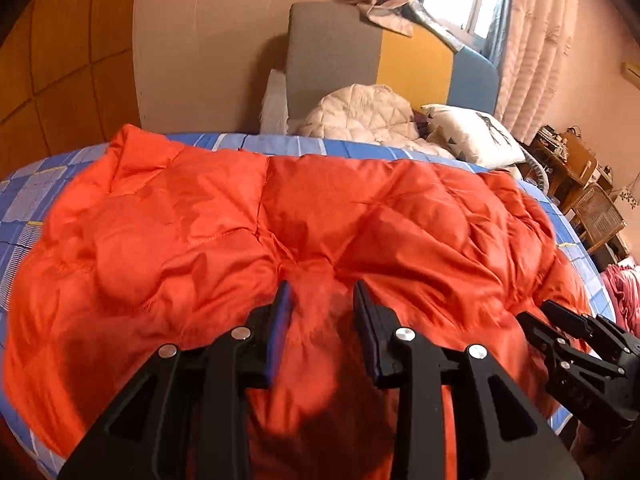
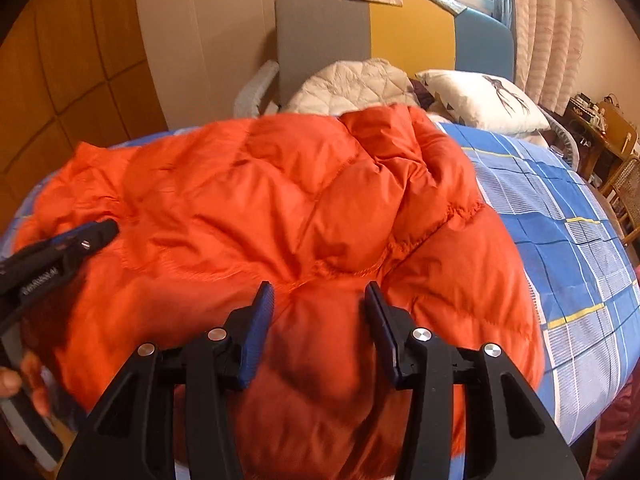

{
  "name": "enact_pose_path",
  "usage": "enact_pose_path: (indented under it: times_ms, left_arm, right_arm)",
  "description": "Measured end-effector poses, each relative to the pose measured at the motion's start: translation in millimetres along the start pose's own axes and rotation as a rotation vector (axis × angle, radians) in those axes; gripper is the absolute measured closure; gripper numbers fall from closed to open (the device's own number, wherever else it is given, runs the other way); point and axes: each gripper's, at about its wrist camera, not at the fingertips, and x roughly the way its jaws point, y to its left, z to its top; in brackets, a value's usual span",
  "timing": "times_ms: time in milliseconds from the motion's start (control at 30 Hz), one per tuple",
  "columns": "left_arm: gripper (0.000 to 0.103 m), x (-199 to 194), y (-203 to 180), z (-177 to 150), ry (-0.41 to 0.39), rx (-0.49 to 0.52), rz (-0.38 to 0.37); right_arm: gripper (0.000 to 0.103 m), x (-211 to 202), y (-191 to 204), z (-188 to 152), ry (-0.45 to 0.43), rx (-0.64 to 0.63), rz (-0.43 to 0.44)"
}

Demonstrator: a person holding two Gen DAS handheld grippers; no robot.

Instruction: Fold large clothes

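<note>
A large orange quilted down jacket [image 1: 280,220] lies spread on a bed with a blue plaid sheet [image 1: 32,192]. My left gripper [image 1: 322,292] is open just above the jacket's near edge, its jaws apart with orange fabric between and below them. My right gripper [image 2: 320,294] is open over the jacket [image 2: 260,200] near a gathered seam. Each gripper shows in the other's view: the right gripper [image 1: 536,316] at the right edge, the left gripper [image 2: 108,230] at the left edge.
A cream quilted garment [image 1: 360,116] and a patterned white pillow [image 1: 476,136] lie at the head of the bed before a grey, yellow and blue headboard [image 1: 416,60]. Wicker furniture [image 1: 596,216] stands to the right. Bare plaid sheet [image 2: 560,240] lies right of the jacket.
</note>
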Motion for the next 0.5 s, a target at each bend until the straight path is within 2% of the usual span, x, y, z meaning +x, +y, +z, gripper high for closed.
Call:
enact_pose_path:
  times_ms: [333, 500]
  left_arm:
    - [0.069, -32.4, -7.6, -15.6, -0.041, 0.023, -0.022]
    - [0.067, -37.0, -5.9, -20.9, -0.047, 0.033, -0.022]
  right_arm:
    - [0.056, -26.8, 8.6, -25.9, -0.014, 0.008, 0.026]
    - [0.056, -22.9, 12.7, -32.8, -0.003, -0.009, 0.015]
